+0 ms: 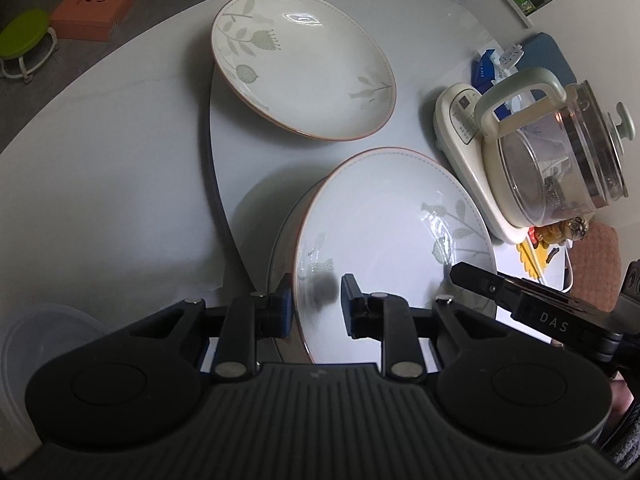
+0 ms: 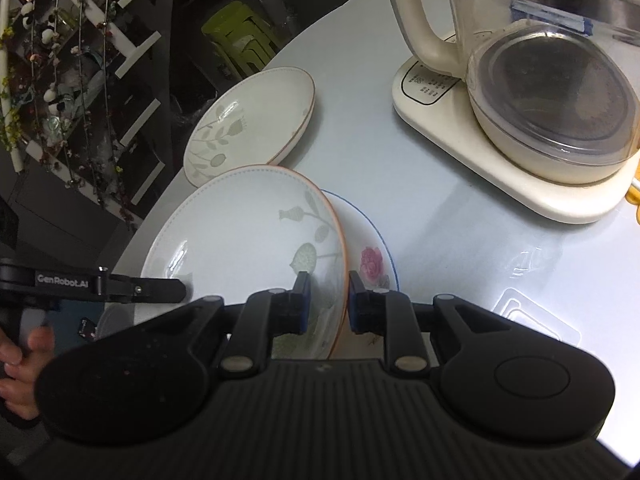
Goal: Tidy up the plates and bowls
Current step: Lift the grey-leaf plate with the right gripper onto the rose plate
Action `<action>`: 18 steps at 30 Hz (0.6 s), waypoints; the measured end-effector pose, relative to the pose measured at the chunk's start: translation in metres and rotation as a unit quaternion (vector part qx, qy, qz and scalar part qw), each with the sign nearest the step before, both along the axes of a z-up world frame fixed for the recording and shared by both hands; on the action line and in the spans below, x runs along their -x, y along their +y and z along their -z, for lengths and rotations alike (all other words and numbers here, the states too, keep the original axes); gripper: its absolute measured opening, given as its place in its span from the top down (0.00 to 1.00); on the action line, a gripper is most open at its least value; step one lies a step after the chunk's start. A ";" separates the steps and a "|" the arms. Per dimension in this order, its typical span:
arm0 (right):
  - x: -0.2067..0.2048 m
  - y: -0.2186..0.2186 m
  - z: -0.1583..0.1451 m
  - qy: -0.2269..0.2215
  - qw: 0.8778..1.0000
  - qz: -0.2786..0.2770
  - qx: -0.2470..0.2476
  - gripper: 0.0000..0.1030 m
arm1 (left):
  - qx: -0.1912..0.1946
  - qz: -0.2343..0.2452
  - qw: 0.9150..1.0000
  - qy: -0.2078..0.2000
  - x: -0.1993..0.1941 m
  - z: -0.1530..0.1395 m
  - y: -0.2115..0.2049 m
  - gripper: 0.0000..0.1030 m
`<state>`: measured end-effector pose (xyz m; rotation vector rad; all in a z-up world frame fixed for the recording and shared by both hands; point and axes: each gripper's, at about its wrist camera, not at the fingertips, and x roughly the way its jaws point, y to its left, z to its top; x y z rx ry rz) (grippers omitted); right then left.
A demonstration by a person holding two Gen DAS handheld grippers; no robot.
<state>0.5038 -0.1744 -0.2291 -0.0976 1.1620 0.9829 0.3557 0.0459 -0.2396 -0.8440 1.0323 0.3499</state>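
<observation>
Both the left gripper (image 1: 316, 306) and right gripper (image 2: 329, 300) clamp opposite rims of the leaf-patterned plate (image 2: 244, 236), held tilted directly over the rose plate (image 2: 372, 256) (its stacking target) on the table (image 2: 420, 184).

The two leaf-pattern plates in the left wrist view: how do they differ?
The near plate is tilted and held at its rim by both grippers; the far plate lies alone on the table. The near plate hangs above a rose plate; the far plate does not. Both share an orange rim.
</observation>
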 end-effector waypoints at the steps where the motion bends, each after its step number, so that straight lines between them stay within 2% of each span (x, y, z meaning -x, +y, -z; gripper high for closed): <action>1: -0.001 0.001 0.001 0.002 1.000 0.001 0.001 0.79 | -0.001 0.000 1.000 0.002 -0.001 0.001 0.000 0.73; 13: -0.002 0.008 0.007 0.003 1.000 0.008 0.018 0.79 | 0.001 0.010 1.000 0.018 -0.005 0.003 -0.002 0.73; 18: -0.002 0.013 0.016 0.005 0.999 0.008 0.041 0.78 | 0.001 0.008 0.999 0.032 -0.008 0.003 -0.005 0.73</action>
